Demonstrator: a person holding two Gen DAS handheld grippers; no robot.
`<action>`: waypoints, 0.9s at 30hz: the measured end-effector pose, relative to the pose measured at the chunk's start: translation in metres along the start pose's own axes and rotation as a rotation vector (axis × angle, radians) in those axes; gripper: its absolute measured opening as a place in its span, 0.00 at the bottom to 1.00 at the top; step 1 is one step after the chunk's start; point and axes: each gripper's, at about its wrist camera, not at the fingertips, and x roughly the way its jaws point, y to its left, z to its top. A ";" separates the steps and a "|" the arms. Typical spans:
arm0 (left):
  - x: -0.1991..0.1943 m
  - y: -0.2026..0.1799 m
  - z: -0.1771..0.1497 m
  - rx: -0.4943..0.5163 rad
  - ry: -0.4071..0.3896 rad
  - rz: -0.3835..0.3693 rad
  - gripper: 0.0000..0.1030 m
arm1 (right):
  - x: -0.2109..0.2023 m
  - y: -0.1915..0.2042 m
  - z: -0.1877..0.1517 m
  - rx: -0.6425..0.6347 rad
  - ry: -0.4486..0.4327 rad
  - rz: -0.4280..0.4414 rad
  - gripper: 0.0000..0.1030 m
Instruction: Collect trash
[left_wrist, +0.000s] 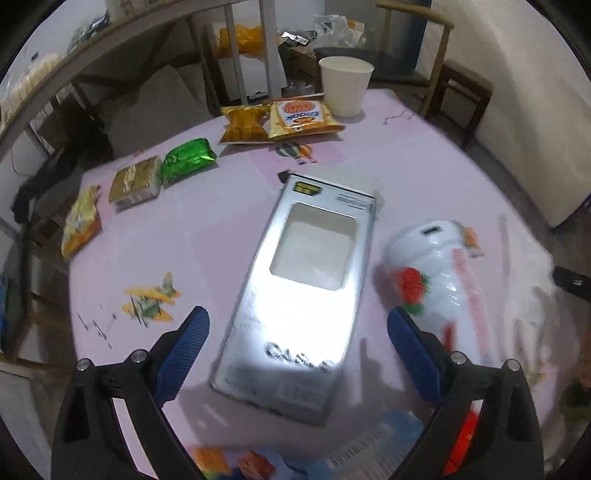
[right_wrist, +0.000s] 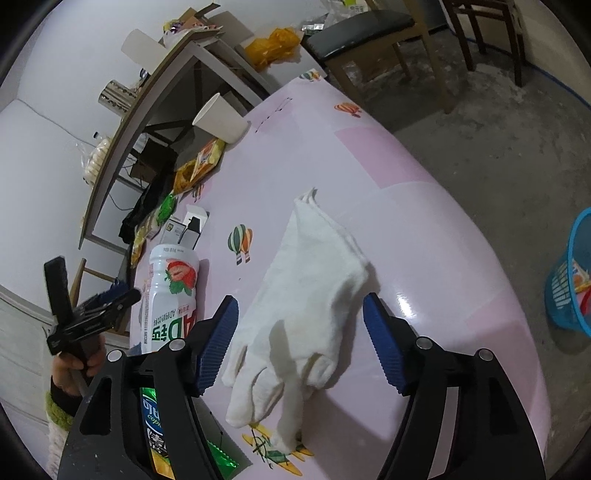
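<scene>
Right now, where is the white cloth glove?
In the right wrist view, the white cloth glove lies flat on the pink table, between the open right hand-held gripper's fingers, right of the white strawberry bottle.

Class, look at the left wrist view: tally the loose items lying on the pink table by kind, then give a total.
Snack packets: 5 (first at)
Silver Casio box: 1
Paper cup: 1
Strawberry drink bottle: 1
Total: 8, not counting the blurred items at the bottom edge.
</scene>
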 end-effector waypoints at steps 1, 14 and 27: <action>-0.006 -0.002 -0.004 -0.006 -0.005 -0.030 0.92 | -0.001 -0.001 0.000 0.001 0.001 0.002 0.65; -0.046 -0.004 -0.083 -0.162 0.067 -0.306 0.68 | -0.003 0.000 -0.009 0.008 0.024 0.035 0.65; -0.001 0.020 -0.095 -0.431 0.154 -0.500 0.54 | 0.002 0.015 -0.022 -0.011 0.061 0.032 0.65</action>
